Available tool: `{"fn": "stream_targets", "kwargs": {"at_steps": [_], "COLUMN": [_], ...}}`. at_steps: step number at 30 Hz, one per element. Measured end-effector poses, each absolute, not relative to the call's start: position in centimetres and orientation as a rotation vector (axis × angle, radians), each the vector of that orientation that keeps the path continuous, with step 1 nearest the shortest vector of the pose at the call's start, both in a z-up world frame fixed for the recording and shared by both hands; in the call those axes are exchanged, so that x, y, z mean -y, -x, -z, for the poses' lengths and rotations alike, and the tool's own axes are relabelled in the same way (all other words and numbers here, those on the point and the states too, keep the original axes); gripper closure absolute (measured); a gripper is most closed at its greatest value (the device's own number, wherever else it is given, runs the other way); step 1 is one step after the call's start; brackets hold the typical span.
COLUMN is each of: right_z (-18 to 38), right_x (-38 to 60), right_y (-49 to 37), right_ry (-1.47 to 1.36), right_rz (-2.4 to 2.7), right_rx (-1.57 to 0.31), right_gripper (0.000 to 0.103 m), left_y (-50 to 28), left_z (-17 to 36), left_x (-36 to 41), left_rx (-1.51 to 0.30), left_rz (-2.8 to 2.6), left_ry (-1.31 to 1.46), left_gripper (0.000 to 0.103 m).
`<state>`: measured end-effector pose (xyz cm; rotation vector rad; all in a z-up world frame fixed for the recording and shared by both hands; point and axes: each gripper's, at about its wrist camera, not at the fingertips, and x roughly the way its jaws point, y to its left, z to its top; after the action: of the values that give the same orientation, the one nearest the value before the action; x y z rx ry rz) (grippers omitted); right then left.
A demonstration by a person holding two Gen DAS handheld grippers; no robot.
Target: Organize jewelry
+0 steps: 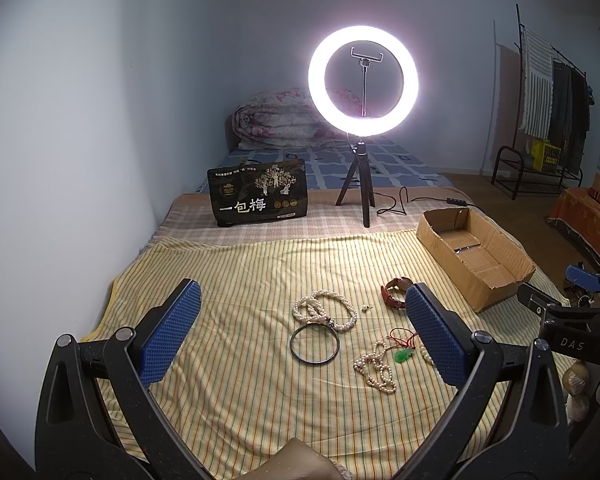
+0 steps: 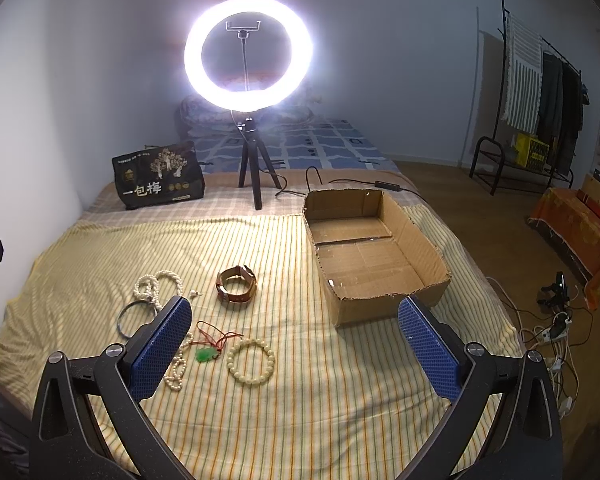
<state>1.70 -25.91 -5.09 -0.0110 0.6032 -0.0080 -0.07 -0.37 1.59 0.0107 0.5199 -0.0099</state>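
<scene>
Jewelry lies on a yellow striped cloth (image 1: 240,360): a white pearl necklace (image 1: 326,312) (image 2: 156,280), a dark bangle (image 1: 314,345) (image 2: 126,318), a second pearl strand (image 1: 376,368) (image 2: 176,376), a green pendant on red cord (image 1: 403,354) (image 2: 206,354), a brown leather watch (image 1: 394,292) (image 2: 236,284), a pale bead bracelet (image 2: 251,361) and a small earring (image 1: 365,308) (image 2: 195,293). An empty cardboard box (image 1: 476,248) (image 2: 368,256) stands to the right. My left gripper (image 1: 304,320) is open above the necklace and bangle. My right gripper (image 2: 296,336) is open, empty, near the box.
A lit ring light on a tripod (image 1: 363,80) (image 2: 248,52) and a black bag (image 1: 258,198) (image 2: 158,178) stand behind the cloth. A cable (image 2: 340,182) runs behind the box. A folded quilt (image 1: 280,120) lies at the back. A clothes rack (image 2: 540,92) stands right.
</scene>
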Motion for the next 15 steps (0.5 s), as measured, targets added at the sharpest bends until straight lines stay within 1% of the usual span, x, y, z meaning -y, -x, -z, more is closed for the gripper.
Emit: {"fn": "stream_targets", "kwargs": {"at_steps": [15], "right_z": [5.41], "right_x": [25.87], "right_y": [-1.75], "right_ry": [0.009], "right_rz": [0.004], "right_rx": [-0.616], "right_gripper": [0.001], "left_y": [0.0], "left_z": [-1.27], "left_x": [0.32], "left_rx": [-0.523], "left_rz": [0.01], "left_ry": [-0.008], "left_gripper": [0.0]}}
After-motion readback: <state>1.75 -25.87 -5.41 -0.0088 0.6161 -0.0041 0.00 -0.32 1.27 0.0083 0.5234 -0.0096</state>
